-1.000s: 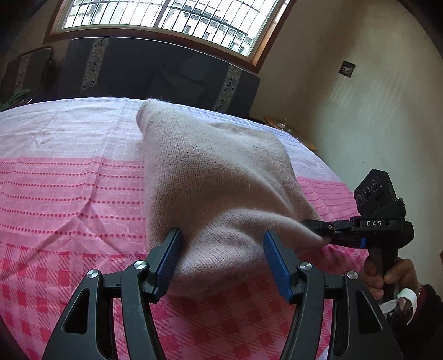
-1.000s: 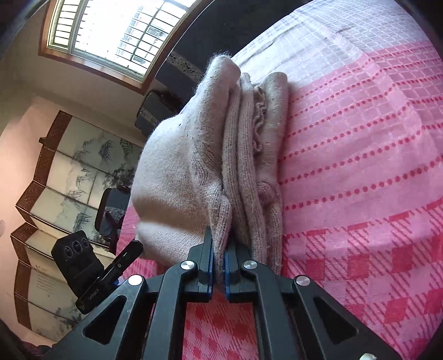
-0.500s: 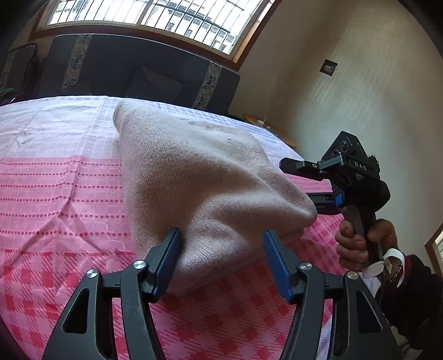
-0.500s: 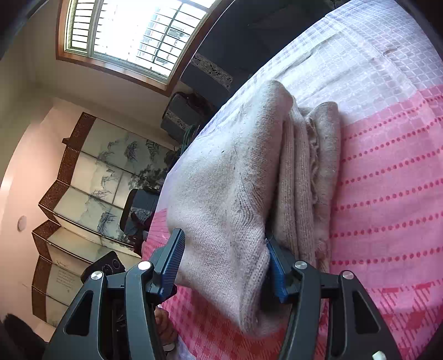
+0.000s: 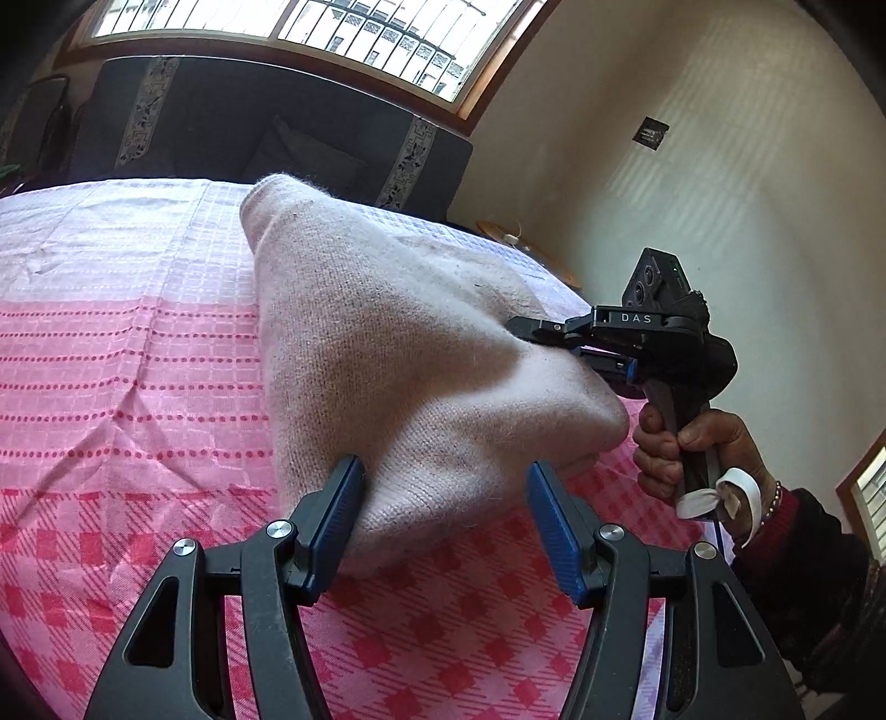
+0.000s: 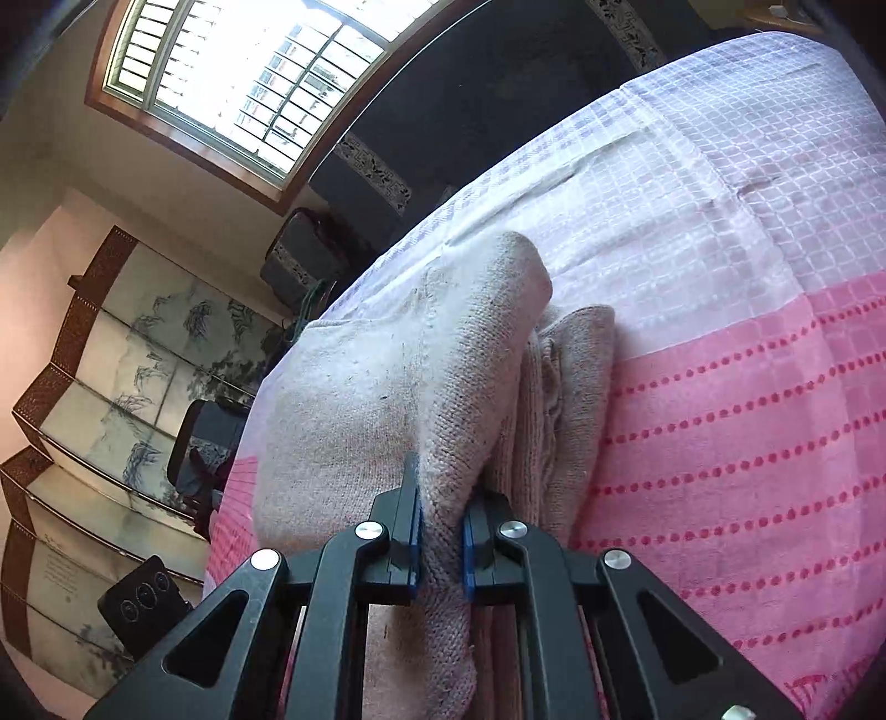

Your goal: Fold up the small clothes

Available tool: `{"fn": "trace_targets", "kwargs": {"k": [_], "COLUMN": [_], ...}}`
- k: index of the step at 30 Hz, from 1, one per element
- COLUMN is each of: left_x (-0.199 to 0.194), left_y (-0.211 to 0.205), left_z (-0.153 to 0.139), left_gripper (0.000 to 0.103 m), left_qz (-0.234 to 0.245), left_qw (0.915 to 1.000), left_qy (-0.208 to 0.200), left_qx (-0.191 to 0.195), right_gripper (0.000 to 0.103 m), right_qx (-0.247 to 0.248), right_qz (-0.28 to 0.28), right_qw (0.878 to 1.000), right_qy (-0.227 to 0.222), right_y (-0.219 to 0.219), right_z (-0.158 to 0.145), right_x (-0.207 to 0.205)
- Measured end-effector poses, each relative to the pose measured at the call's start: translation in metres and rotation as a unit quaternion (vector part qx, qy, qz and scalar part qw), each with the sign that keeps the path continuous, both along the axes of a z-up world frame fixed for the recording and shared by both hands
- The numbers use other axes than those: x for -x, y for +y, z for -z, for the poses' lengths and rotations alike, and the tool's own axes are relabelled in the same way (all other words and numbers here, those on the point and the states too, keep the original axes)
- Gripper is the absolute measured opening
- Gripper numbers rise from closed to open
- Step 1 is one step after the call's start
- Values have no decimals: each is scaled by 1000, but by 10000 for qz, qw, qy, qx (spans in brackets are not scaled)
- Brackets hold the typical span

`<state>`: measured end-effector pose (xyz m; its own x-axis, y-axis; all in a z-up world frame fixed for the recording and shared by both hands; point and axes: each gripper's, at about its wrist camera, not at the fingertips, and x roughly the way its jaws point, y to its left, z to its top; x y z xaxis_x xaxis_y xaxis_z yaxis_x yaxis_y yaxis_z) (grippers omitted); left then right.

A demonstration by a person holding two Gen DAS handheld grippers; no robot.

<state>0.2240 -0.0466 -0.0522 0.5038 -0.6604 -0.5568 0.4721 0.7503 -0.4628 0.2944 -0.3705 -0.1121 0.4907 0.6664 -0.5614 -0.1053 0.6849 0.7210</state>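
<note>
A beige knitted garment [image 5: 421, 354] lies folded in layers on the pink checked cloth [image 5: 127, 354]. My left gripper [image 5: 446, 515] is open, its blue pads on either side of the garment's near corner. In the right wrist view my right gripper [image 6: 440, 545] is shut on the top layer of the garment [image 6: 387, 387], with lower folded layers [image 6: 559, 399] beside it. The right gripper also shows in the left wrist view [image 5: 545, 332], reaching into the garment's right edge, held by a hand [image 5: 686, 448].
A dark sofa [image 5: 266, 138] stands behind the table under a window [image 5: 332, 27]. A painted folding screen [image 6: 111, 387] and a dark chair [image 6: 205, 443] stand at the left in the right wrist view. The cloth's right edge [image 5: 576, 293] drops off near the wall.
My right gripper, open around the garment's edge half a second ago, has closed on the top layer. My left gripper stays open around the near corner.
</note>
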Motion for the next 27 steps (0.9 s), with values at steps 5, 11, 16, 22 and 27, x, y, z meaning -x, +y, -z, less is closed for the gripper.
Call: {"fn": "trace_targets", "kwargs": {"k": [5, 11, 16, 22, 27], "left_x": [10, 13, -8, -2, 4], "left_y": [-5, -9, -10, -28, -30], "left_z": [-7, -35, -40, -10, -9], "left_gripper": [62, 62, 62, 61, 61], "left_qz": [-86, -70, -125, 163, 268], "left_qw": [9994, 9983, 9986, 9983, 9965], "left_qy": [-223, -534, -502, -292, -391], "left_qx": [-267, -209, -100, -469, -693], "right_gripper": [15, 36, 47, 4, 3], "right_qx": [-348, -554, -142, 779, 786], "right_qz": [-77, -118, -292, -397, -450], "right_qw": [9994, 9983, 9989, 9961, 9957], "right_qy": [-13, -103, -348, -97, -172], "right_y": [-3, -10, -6, 2, -2], "right_z": [3, -6, -21, -2, 1], "right_x": [-2, 15, 56, 79, 79]}}
